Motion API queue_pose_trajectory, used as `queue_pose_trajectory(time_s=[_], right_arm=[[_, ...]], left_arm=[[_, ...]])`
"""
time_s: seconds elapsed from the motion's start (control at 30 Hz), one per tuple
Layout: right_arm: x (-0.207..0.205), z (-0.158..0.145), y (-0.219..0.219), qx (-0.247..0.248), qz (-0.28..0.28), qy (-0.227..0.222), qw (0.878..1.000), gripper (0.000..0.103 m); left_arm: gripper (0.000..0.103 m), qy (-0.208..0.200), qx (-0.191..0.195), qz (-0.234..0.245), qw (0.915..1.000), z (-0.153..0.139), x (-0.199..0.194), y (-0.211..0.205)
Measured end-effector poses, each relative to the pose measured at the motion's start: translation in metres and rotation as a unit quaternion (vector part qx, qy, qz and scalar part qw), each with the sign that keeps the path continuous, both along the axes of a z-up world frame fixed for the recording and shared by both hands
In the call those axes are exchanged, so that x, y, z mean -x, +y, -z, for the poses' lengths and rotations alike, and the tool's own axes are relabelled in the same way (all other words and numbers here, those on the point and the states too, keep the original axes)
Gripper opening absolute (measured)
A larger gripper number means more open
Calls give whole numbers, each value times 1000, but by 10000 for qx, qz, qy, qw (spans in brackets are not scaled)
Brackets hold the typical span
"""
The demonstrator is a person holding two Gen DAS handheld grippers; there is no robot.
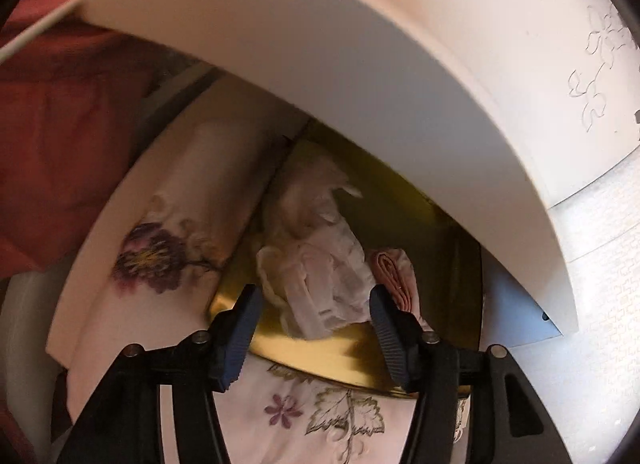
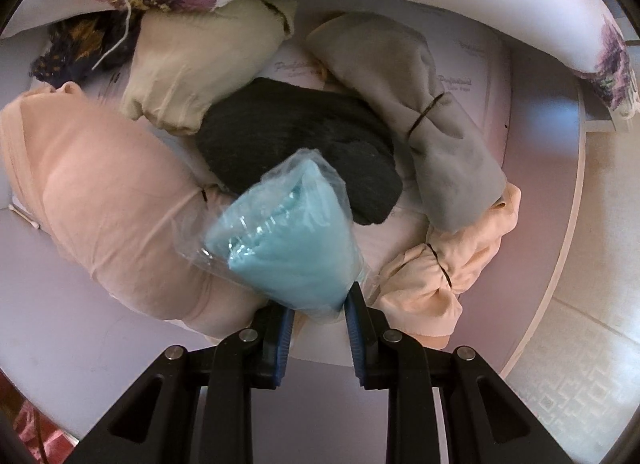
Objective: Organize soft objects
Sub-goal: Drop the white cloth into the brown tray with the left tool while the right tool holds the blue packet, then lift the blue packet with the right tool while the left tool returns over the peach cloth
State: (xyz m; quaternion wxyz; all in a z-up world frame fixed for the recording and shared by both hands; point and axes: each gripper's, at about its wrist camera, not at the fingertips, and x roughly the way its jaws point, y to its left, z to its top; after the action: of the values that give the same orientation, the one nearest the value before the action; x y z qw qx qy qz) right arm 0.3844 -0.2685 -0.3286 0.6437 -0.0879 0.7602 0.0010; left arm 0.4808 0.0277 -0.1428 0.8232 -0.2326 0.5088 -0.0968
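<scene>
In the left wrist view my left gripper (image 1: 314,295) stands open over a yellow shelf floor (image 1: 400,220). A crumpled white bundle (image 1: 316,264) lies between the blue pads, which do not press on it. A folded pink cloth (image 1: 394,276) rests just right of the bundle. In the right wrist view my right gripper (image 2: 318,304) is shut on a turquoise cloth in a clear plastic bag (image 2: 288,240). It hangs above a white drawer (image 2: 536,192) holding several rolled soft items: a peach roll (image 2: 100,200), a cream one (image 2: 192,76), a black one (image 2: 296,152) and a grey one (image 2: 440,136).
A white curved panel (image 1: 320,44) overhangs the yellow shelf closely. Embroidered flowered fabric (image 1: 160,260) drapes at the left and below the shelf, and red cloth (image 1: 60,144) lies further left. Another peach bundle (image 2: 452,264) fills the drawer's right side. Patterned floor (image 2: 568,364) shows at the lower right.
</scene>
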Motion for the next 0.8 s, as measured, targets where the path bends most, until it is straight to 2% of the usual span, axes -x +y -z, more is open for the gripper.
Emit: queue_pose_trajectory(time_s=[0.13,0.3,0.43,0.6,0.8], right_arm=[[0,0,2,14,4,-8,10000,26],[0,0,4,10,17,-26,10000,26],[0,-1,3,-2,37,-45,10000,26],[2,-4,1,-43,89,-63,9999,26],[2,-6,-6,-108,190,-77,9997,26]], left_arm=[[55,-66,-56,-61,9999,-3,24,10],[55,-234,-540,205,9981,-14,60,10],[55,-166,-691,345,9969,-12,95,18],[55,64,-687,397,9968,1,131,27],[55,677,-841,376,9934,20,178,45]])
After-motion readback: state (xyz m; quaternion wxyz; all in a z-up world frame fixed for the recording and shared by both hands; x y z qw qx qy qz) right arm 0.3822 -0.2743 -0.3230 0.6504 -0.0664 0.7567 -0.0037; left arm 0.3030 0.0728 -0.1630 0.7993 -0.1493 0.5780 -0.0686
